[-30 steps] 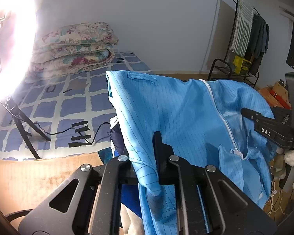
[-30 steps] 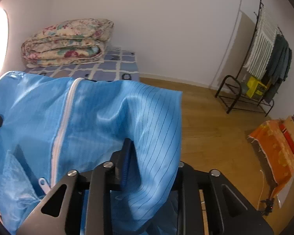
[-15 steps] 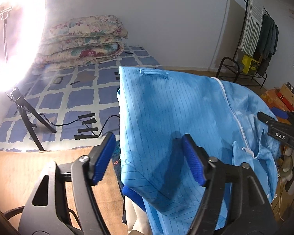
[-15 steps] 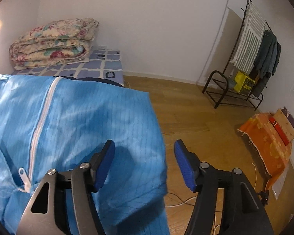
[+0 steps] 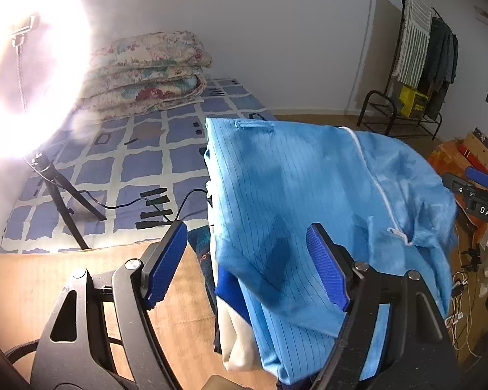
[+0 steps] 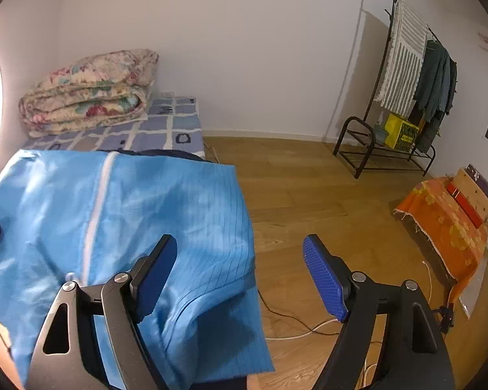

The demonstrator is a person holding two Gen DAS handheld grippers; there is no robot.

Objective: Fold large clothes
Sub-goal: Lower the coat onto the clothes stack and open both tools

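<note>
- The left gripper (image 5: 247, 263) has its jaws apart and opening; a fold of the blue garment (image 5: 309, 201) lies between the ribbed blue pads (image 5: 325, 269), but neither pad presses on it.
- The right gripper (image 6: 240, 273) likewise has its jaws wide and opening; the garment's hemmed corner (image 6: 218, 289) sits between them, close to the left pad and well clear of the right one.
- The garment, a pale blue pinstriped coat with a white zip (image 5: 367, 165), is draped over a pile of other clothes (image 5: 237, 334) at the edge of a brown table (image 5: 48, 279), its near side hanging down over the edge.
- It looks light, thin and quite limp, with a slight sheen, so I judge it will slide easily, sag between two grips and crease wherever it is pinched.
- Good holds would be the doubled seams: the hem at the right corner, the collar edge by the hanging loop (image 5: 253, 125), or the stiffer zip line.
- Both grippers point forward and down at a moderate slant, side by side over the near edge, the right gripper's finger showing at the far right of the left view.
- Beyond lie a checked mattress (image 5: 120, 162) with a folded floral quilt (image 5: 146, 68), a ring light (image 5: 26, 65) and a clothes rack (image 6: 403, 97).
</note>
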